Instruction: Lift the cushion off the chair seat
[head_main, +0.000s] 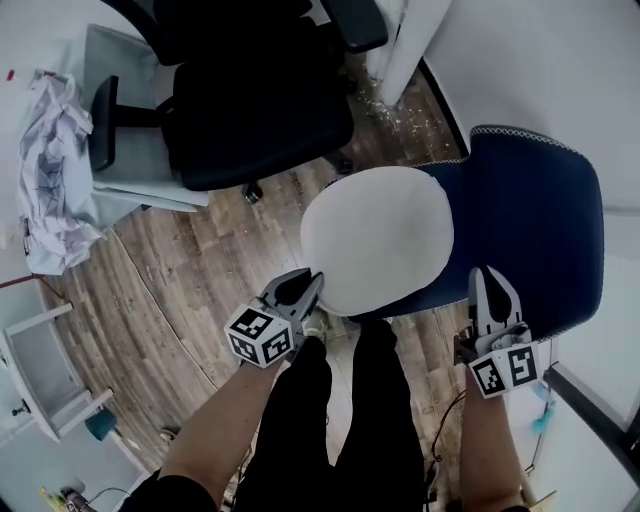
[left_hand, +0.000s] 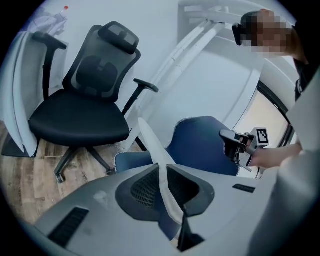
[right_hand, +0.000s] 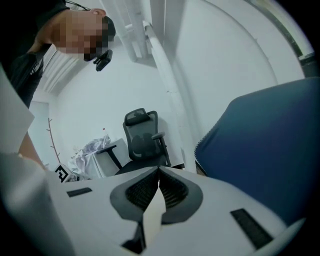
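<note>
A round white cushion (head_main: 378, 240) hangs over the left part of the blue chair (head_main: 530, 220), past the seat's edge. My left gripper (head_main: 312, 284) is shut on the cushion's near left rim. In the left gripper view that rim (left_hand: 152, 145) runs edge-on between the jaws of the left gripper (left_hand: 162, 169), with the blue chair (left_hand: 200, 145) behind it. My right gripper (head_main: 483, 280) grips the cushion's right rim. The right gripper view shows a white cushion edge (right_hand: 151, 216) pinched in the right gripper (right_hand: 159, 174), beside the blue chair's back (right_hand: 265, 150).
A black office chair (head_main: 250, 110) stands just beyond on the wood floor. A white table with a crumpled cloth (head_main: 50, 170) is at the left, and a small white stand (head_main: 40, 370) sits at the lower left. The person's legs in black trousers (head_main: 350, 420) are below the cushion.
</note>
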